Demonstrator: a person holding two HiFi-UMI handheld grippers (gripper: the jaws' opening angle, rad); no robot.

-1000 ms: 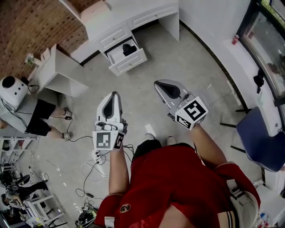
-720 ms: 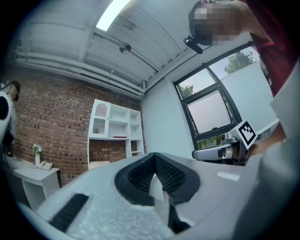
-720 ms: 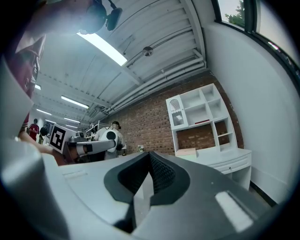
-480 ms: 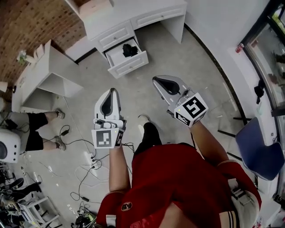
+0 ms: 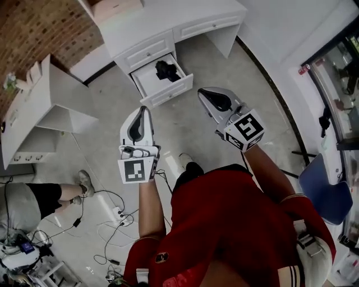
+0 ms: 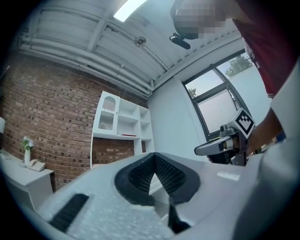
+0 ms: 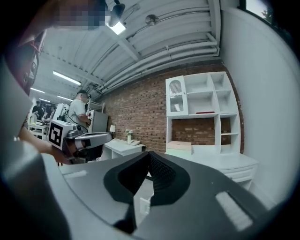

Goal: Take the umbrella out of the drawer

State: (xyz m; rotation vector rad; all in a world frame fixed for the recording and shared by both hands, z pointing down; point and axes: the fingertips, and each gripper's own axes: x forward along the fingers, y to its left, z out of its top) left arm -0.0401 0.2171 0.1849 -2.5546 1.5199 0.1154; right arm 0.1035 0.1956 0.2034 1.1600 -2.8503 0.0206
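Left tongs (image 5: pixel 143 110) and right tongs (image 5: pixel 202 92) pinch ribbed black pads (image 6: pixel 141 176) together.

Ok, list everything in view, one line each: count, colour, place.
desk: one, white, top of the head view
drawer: one, white, pulled open under the desk
umbrella: one, black, inside the open drawer
cardboard box: one, tan, on the desk top
shelf unit: one, white, against the brick wall
side table: one, white, left of the desk
chair: one, blue, right edge
can: one, red, upper right edge
cables: several, dark and white, floor at lower left
other person's leg: one, bare, lower left
left gripper: one, white and black, shut, empty, over the floor
right gripper: one, white and black, shut, empty, over the floor
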